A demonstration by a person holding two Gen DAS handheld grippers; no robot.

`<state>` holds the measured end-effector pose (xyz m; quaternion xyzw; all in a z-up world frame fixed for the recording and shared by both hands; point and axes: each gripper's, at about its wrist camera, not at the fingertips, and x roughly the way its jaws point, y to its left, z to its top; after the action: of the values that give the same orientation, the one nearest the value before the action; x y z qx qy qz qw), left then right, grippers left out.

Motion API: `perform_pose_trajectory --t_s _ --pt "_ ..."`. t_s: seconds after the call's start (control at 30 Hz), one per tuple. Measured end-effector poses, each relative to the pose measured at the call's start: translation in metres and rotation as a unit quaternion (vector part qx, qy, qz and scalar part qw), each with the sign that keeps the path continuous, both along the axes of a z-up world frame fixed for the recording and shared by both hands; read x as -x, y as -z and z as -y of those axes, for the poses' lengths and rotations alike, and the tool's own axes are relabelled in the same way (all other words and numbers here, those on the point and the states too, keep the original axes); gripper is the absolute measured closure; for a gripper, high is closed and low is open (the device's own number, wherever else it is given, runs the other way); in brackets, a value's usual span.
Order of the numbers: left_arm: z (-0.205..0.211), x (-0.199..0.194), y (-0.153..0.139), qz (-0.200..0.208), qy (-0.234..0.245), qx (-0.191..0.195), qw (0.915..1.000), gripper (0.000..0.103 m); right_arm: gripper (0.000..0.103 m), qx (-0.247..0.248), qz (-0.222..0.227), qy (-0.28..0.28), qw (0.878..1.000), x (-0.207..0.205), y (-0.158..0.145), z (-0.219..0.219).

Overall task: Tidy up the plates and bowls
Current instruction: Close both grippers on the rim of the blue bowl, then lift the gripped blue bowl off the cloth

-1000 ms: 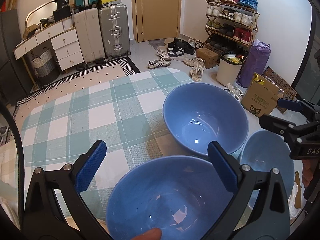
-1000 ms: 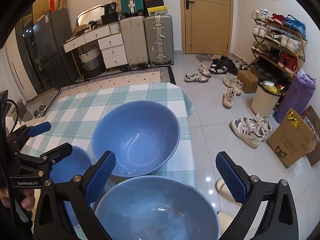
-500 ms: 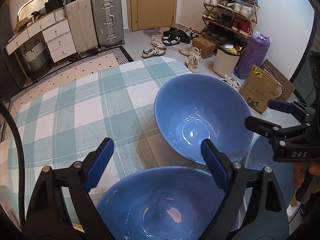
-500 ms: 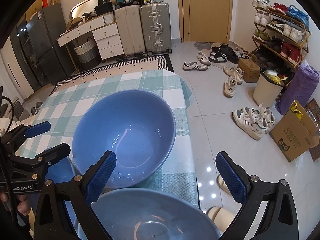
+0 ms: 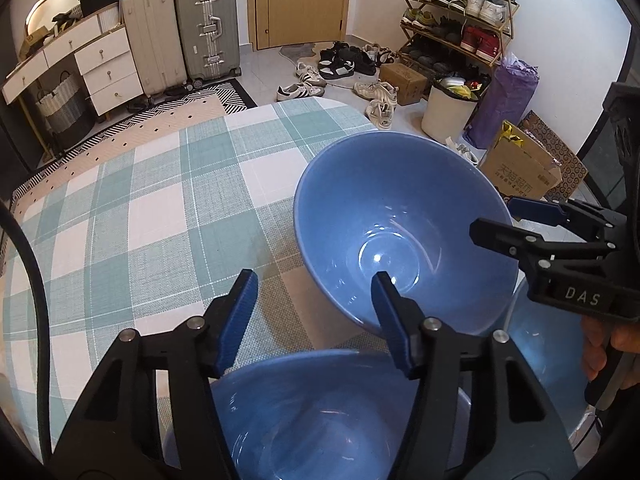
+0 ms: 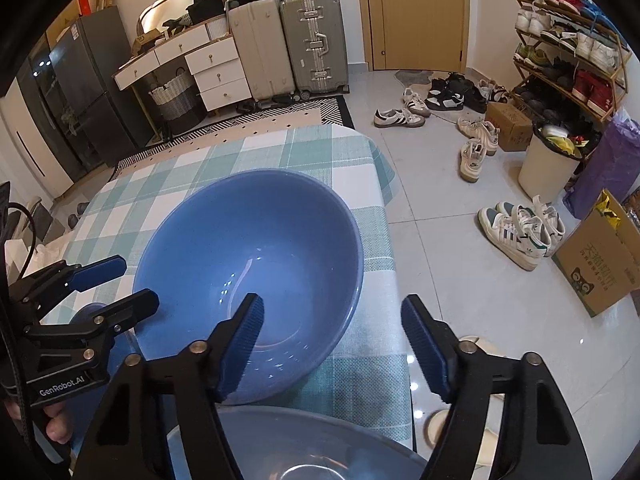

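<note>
**Three blue bowls on the checked bench, both tongs open above them**

A large blue bowl [image 5: 404, 236] is seen upright on the bench [image 5: 160, 208], near the bench's right edge in the left wrist view; in the right wrist view the same bowl [image 6: 248, 272] sits close to the far right corner of the green-and-white checked cloth. A second blue bowl [image 5: 320, 416] is found nearer, directly under the left tongs [image 5: 314, 316], its far rim lying just beside the large bowl. A third blue bowl [image 5: 548, 364] is partly seen to the right of these, below the right tongs [image 5: 504, 224], and appears in the right wrist view as the near bowl [image 6: 304, 448] at the bottom edge.

The left tongs are held open, the blue pads well apart, with nothing gripped between them; the right pad overlaps the near rim of the large bowl in the picture, but contact cannot be told. The right tongs [image 6: 332, 340] are likewise spread wide and hold nothing, the left pad lying over the large bowl's near rim and the right pad over the bench edge. The left tongs [image 6: 108, 280] are seen from the side in the right wrist view, to the left of the large bowl.

Beyond the bench, two suitcases [image 6: 288, 44] are stood against the far wall beside a white drawer unit [image 6: 208, 68], a shoe rack [image 6: 568, 40] is placed on the right, and loose shoes [image 6: 520, 228] are scattered on the tiled floor.
</note>
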<state>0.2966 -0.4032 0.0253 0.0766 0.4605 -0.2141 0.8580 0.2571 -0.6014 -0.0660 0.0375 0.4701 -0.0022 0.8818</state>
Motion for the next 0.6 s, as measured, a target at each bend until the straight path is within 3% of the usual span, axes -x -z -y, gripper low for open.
perform_pose_trajectory --t_s 0.43,0.6 --pt "0.013 -0.002 0.006 -0.003 0.016 -0.004 0.9999 0.078 0.068 0.007 0.001 -0.006 1.0 -0.002 0.005 -0.001" --pt "0.017 -0.002 0.007 0.003 0.015 -0.011 0.9998 0.079 0.08 0.014 0.006 -0.004 1.0 0.0 0.003 -0.001"
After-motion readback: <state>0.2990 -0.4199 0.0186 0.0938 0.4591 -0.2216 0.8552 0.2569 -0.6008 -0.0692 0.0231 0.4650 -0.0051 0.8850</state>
